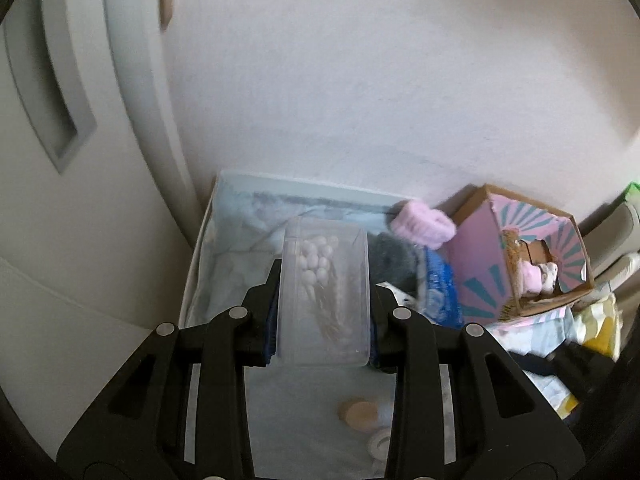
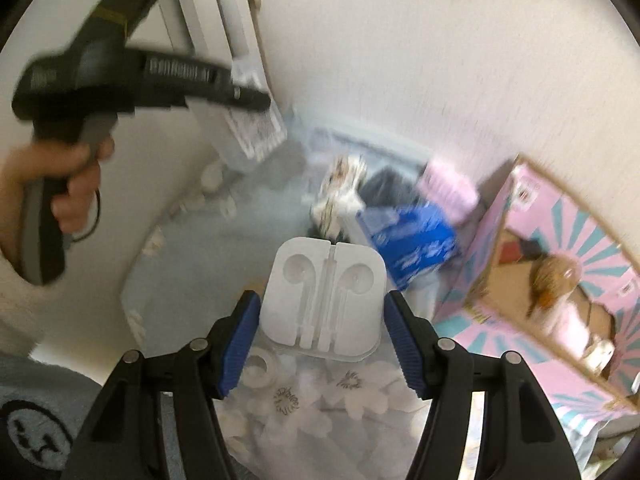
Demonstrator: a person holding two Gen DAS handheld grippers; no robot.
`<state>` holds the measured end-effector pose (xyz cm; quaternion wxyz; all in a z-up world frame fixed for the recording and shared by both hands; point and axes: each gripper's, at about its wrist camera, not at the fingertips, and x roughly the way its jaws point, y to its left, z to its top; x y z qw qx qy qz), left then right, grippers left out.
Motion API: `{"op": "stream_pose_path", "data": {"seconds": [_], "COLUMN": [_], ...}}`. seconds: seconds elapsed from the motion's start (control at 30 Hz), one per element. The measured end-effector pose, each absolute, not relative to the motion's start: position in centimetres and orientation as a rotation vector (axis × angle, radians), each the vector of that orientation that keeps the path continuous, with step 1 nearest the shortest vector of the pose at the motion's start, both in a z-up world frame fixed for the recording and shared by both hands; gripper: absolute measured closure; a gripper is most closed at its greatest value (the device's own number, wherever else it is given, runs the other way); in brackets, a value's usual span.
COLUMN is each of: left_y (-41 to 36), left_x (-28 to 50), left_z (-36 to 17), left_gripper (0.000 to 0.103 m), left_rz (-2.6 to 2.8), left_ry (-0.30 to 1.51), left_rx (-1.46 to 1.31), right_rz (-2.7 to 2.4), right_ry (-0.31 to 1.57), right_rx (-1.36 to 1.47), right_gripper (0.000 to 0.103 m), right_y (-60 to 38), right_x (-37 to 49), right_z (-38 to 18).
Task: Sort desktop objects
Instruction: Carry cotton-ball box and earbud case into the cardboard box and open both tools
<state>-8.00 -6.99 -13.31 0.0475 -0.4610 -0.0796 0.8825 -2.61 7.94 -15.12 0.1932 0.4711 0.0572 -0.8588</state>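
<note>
A clear rectangular plastic box of cotton swabs is being pinched by the left gripper, and a white moulded-plastic earphone case is being clamped by the right gripper. Both are being carried above the pale floral tabletop. Next, a fitting spot, perhaps the pink cardboard box, is probably being sought.
</note>
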Motion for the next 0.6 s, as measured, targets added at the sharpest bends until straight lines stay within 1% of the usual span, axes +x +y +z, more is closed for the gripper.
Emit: {"op": "stream_pose_path", "data": {"seconds": [0.23,0.33,0.47,0.6], "left_y": [-3.7,-1.9,1.5,5.6], "left_x": [-7.8,-8.0,-8.9,-10.3], "left_z": [-9.8,-8.8,-7.6,-6.7], "left_gripper": [0.074,0.074,0.074,0.074], "left_rz": [2.683,2.667,2.637,2.576], "left_ry": [-0.206,-0.201,-0.14,-0.091], "left_rx": [-1.314,-1.273,-1.22,-1.191], "right_rz": [-2.494,-2.533,-2.599,-2.653], "right_ry": [0.138,0.122,0.135,0.108], "right_rx": [1.234,1.227,1.238,1.278], "right_gripper": [0.044,0.044,0.044,0.044], "right_y": [11.5,13.7,16.7,20.4], "right_x": [-2.5,-2.8,-3.2,-3.8], "right_z": [-10.4,-9.2,-8.2,-7.3]}}
